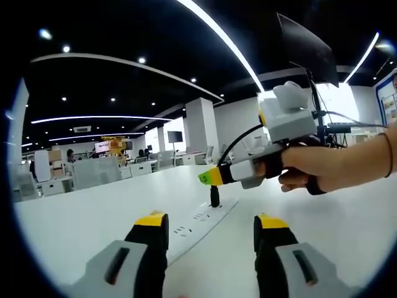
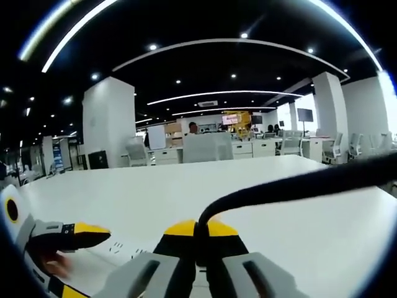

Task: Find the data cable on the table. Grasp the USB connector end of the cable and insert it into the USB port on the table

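Left gripper view, lower centre: a white power strip (image 1: pixel 197 225) lies on the table (image 1: pixel 80 217). The right gripper (image 1: pixel 211 177), held by a hand (image 1: pixel 310 167), comes in from the right. Its jaws are clamped on the black USB connector (image 1: pixel 214 196), which stands upright on the strip. The data cable (image 1: pixel 239 140) loops up and back behind it. The left gripper (image 1: pixel 211 220) hangs low with its jaws spread and nothing between them.

The step in hand looks like the insertion itself. The next move calls for a straight push down along the plug's axis, without tilt. Whether the plug is seated I cannot tell, as the port is hidden beneath it.

Right gripper view adds the clenched right gripper (image 2: pixel 200 228) close up, and the cable (image 2: pixel 291 186) sweeping to the right edge. The left gripper (image 2: pixel 80 234) sits at lower left.
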The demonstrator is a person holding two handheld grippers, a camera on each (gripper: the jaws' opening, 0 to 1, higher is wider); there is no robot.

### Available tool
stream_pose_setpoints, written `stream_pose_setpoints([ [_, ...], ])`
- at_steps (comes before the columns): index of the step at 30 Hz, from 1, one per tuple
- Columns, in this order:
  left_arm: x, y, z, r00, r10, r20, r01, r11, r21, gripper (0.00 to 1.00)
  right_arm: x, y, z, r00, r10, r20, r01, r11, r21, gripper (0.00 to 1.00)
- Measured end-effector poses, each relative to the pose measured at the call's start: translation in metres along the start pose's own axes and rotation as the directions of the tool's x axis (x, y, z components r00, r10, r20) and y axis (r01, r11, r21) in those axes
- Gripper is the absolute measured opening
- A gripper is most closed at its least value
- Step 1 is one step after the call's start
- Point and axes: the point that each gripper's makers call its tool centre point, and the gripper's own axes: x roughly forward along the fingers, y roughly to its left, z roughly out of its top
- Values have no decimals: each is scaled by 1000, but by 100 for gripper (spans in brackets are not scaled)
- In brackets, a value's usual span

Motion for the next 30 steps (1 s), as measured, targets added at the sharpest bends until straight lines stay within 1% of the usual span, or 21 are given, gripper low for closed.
stream_pose_setpoints([
  [6,0,0,-1,1000,0,-6,0,1000,3,55,0,1,0,1000,-2,7,2,1000,-20,6],
  [14,0,-1,-2,1000,0,-9,0,1000,7,55,-1,2,-1,1000,1,0,-1,1000,-19,6],
  [18,0,0,-2,1000,0,-11,0,1000,7,55,-3,1,-4,1000,-11,-14,11,1000,-17,14],
  [21,0,0,-1,1000,1,-8,-1,1000,5,55,-6,-1,-2,1000,-20,-1,20,1000,-23,15],
  [24,0,0,-1,1000,1,-8,-1,1000,5,55,-6,-2,0,1000,-20,9,20,1000,-23,22],
  [30,1,1,-1,1000,5,-7,-5,1000,3,56,-9,-2,3,1000,-19,17,19,1000,-15,23],
])
